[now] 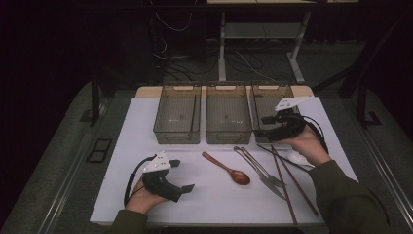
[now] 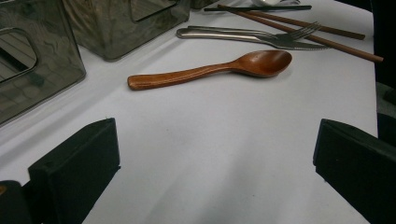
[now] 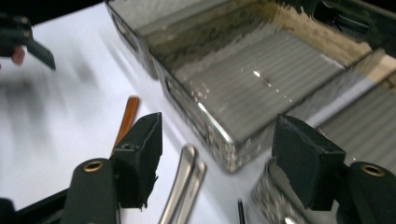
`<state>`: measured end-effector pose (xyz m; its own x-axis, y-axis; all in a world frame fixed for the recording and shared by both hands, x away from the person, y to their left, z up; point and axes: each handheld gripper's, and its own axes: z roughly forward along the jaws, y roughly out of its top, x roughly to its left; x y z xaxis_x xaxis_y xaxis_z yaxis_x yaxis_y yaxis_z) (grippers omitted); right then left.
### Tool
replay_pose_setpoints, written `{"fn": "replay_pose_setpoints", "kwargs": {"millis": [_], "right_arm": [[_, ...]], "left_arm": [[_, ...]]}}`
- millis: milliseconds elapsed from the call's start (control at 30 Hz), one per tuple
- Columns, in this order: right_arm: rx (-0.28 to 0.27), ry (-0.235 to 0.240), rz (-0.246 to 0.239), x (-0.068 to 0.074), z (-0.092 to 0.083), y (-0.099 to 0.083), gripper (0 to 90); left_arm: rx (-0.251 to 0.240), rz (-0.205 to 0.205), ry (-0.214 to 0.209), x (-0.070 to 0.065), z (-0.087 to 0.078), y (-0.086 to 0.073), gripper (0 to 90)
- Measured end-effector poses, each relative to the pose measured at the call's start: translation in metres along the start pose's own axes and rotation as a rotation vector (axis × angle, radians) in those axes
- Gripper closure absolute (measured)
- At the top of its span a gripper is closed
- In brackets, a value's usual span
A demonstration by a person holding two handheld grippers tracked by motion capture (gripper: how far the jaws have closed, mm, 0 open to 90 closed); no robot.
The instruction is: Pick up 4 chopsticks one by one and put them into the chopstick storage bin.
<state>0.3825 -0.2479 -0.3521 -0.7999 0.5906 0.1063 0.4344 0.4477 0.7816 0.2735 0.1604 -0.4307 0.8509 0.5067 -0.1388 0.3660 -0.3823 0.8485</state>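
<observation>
High view: dim, room black round the white rectangular tabletop (image 1: 214,195), soft shadows. Left gripper view sharp, w/ glare on the glossy brown wooden spoon (image 2: 210,70). Right gripper view motion-blurred; specular glints on the smoky clear plastic bin (image 3: 252,88).

The room is dim, its walls lost in black. Beyond the far edge of the white table top (image 1: 146,204), grey carpeted floor (image 1: 73,146) stretches back to a desk frame with pale metal legs (image 1: 222,48). Dark cables (image 1: 175,63) tangle on the floor beneath it. A dark post (image 1: 95,97) stands on the left.
</observation>
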Motion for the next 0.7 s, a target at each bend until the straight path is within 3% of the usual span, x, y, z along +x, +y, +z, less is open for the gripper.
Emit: {"fn": "replay_pose_setpoints", "kwargs": {"millis": [400, 700], "right_arm": [[0.027, 0.001, 0.039, -0.001, -0.020, -0.049, 47.8], [0.063, -0.035, 0.061, -0.003, -0.039, -0.079, 65.7]], "left_arm": [[0.005, -0.001, 0.001, 0.000, 0.001, 0.000, 0.0], [0.004, 0.000, 0.001, 0.000, 0.000, 0.000, 0.0]]}}
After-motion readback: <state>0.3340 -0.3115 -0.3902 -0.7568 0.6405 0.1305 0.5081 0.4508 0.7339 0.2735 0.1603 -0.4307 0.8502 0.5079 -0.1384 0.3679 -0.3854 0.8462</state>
